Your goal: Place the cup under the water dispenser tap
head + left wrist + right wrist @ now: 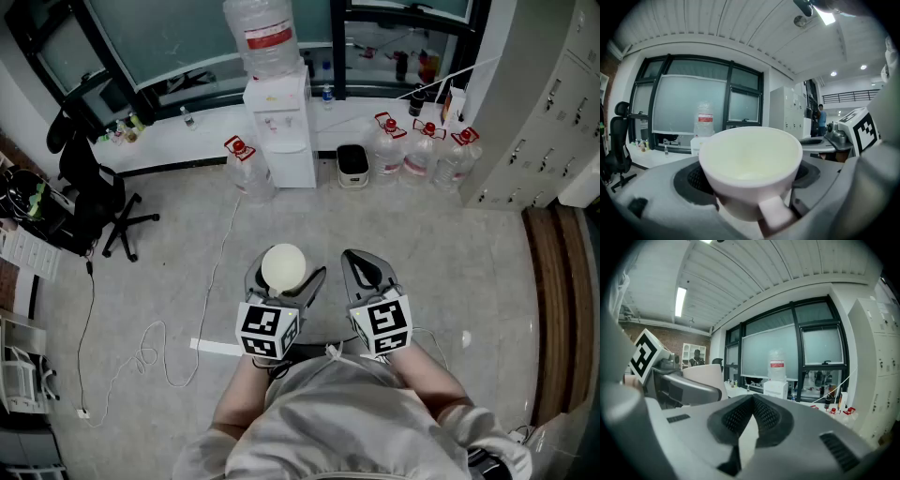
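I hold the white cup (750, 159) upright, clamped between my left gripper's (284, 274) jaws; only that gripper's view shows its handle facing the camera. Only the head view places the water dispenser (279, 127) well ahead across the floor. My right gripper (751, 404) is closed and empty.

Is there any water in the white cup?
Empty. The cup sits upright, and the left gripper view looks into it: only its bare pale inside and bottom show, no water.
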### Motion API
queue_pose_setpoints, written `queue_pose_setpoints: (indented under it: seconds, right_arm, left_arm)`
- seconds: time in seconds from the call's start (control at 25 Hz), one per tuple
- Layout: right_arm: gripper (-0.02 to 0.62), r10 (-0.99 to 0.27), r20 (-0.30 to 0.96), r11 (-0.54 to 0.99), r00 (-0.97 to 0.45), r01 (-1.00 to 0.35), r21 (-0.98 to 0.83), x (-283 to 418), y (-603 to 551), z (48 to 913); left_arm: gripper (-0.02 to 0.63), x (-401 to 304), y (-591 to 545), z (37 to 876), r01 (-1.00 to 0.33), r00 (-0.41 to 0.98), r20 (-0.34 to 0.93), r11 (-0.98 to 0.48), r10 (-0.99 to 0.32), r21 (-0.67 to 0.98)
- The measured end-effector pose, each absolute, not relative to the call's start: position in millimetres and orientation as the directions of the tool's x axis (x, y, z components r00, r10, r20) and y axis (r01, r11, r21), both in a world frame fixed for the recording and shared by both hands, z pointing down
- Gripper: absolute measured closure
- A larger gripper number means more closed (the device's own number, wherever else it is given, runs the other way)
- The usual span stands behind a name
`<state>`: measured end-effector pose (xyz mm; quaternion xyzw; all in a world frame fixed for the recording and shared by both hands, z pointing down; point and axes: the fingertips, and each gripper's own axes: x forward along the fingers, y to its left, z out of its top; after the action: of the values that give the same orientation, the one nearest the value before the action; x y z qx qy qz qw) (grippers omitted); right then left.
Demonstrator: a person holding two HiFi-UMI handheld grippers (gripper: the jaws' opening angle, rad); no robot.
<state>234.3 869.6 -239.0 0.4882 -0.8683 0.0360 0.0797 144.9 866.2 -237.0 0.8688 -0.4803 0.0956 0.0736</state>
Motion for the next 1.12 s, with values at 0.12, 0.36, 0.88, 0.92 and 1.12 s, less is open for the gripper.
queue_pose_setpoints:
  seconds: [0.12, 0.36, 0.88, 0.92, 1.12]
  right_arm:
    - [0.568, -0.839, 0.175, 0.527, -0.516, -0.85, 0.022, 234, 876, -228]
    - [0.568, -0.832, 0.176, 0.534, -0.525, -0.846, -0.001, 247, 880, -229]
    - [0.568, -0.867, 0.187, 0.459, -0.463, -0.886, -0.065, 251, 882, -199]
    - [0.568, -0.868, 0.192, 0.454, -0.458, -0.889, -0.068, 249, 878, -197]
    - [0.568, -0.88, 0.196, 0.428, -0.433, -0.901, -0.072, 236, 848, -188]
  left_arm:
    - [0.141, 148, 872, -227, -0.846, 0.523, 0.234, -0.532, -0.819, 0.03]
    - [0.142, 162, 876, -229, -0.843, 0.528, 0.235, -0.536, -0.816, 0.034]
    - [0.141, 143, 887, -209, -0.856, 0.513, 0.248, -0.511, -0.822, 0.075]
    - [0.141, 139, 883, -206, -0.858, 0.51, 0.254, -0.508, -0.822, 0.079]
    - [0.141, 119, 846, -195, -0.85, 0.523, 0.254, -0.521, -0.814, 0.08]
